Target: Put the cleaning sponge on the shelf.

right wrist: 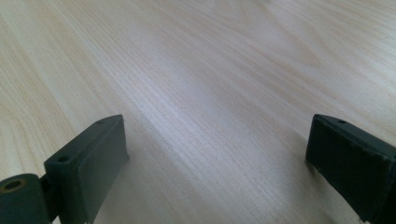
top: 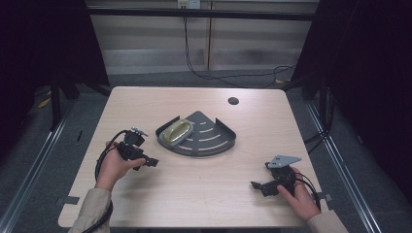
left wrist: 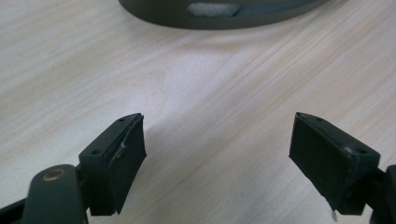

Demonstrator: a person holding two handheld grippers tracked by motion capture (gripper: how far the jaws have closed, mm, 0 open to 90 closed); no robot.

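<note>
Pale wood tabletop holds the gold dish in a grey tray; my left claw and right claw are wide, and I might knock the tray away

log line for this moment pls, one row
left tool: open, empty, near tray | right tool: open, empty, over bare table | corner tray: mid-table, gold soap dish inside | contact: none

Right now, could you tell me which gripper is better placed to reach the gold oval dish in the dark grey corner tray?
Left gripper: open, beside the tray, dish on its side.
</note>
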